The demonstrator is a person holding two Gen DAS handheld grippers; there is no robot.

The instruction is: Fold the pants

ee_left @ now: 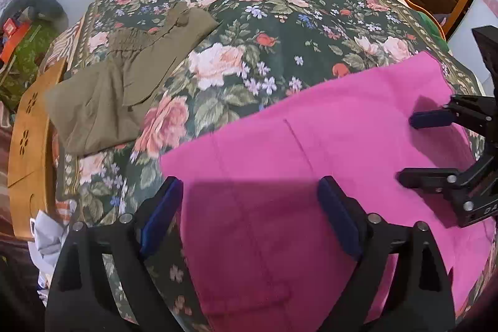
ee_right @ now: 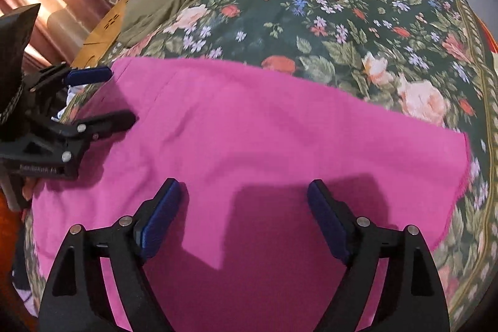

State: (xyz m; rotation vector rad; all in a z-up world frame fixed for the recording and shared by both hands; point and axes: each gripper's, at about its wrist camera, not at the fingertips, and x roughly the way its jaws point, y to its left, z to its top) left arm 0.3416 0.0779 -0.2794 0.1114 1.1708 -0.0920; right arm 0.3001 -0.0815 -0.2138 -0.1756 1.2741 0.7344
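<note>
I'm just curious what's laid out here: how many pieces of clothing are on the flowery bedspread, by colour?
Pink: 1, the pink pants lying flat under both open grippers.
Olive green: 1, the olive pants already folded, farther back on the bedspread.
Total: 2.

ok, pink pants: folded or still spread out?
Folded. The pink pants lie flat on the floral bedspread as a compact rectangle with straight edges and no separate legs showing. How many layers, cannot tell.
</note>
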